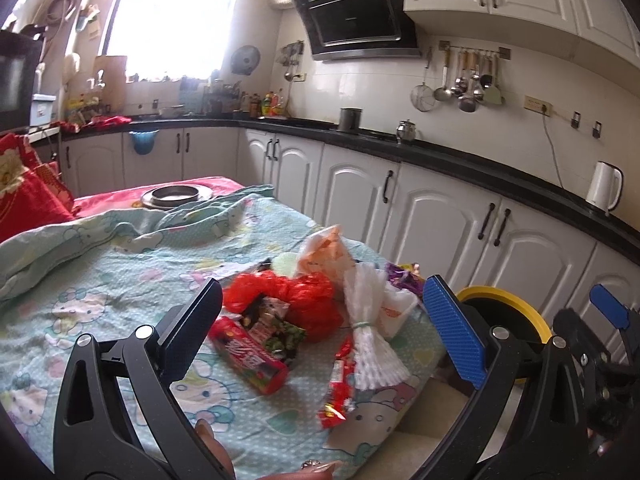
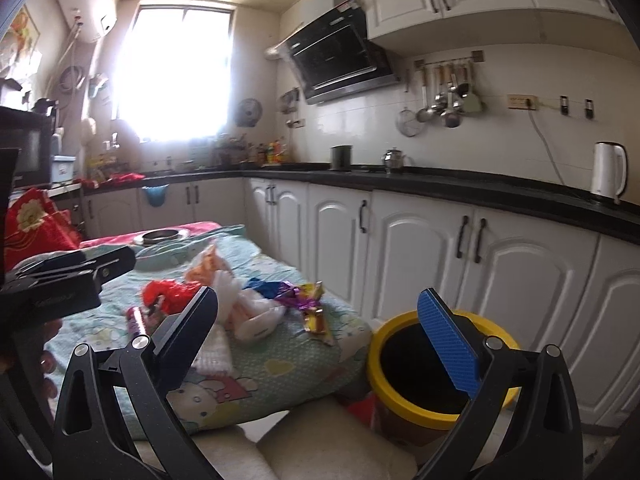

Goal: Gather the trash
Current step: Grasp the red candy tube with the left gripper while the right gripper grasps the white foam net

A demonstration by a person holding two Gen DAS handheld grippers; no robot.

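Note:
Trash lies on a Hello Kitty cloth (image 1: 100, 280) over a table: a red snack tube (image 1: 248, 356), a red plastic bag (image 1: 296, 300), a white foam sleeve (image 1: 370, 332), a small red wrapper (image 1: 340, 388), an orange-white bag (image 1: 324, 256) and purple foil wrappers (image 2: 298, 294). A yellow-rimmed bin (image 2: 404, 400) stands on the floor right of the table. My left gripper (image 1: 324, 332) is open and empty above the pile. My right gripper (image 2: 320, 340) is open and empty between the table edge and the bin.
White cabinets (image 2: 420, 248) with a black counter (image 2: 480, 190) run along the right and back. A white kettle (image 2: 608, 174) stands on the counter. A metal dish (image 1: 174, 196) sits at the table's far end. Red cushions (image 1: 24, 184) lie at the left.

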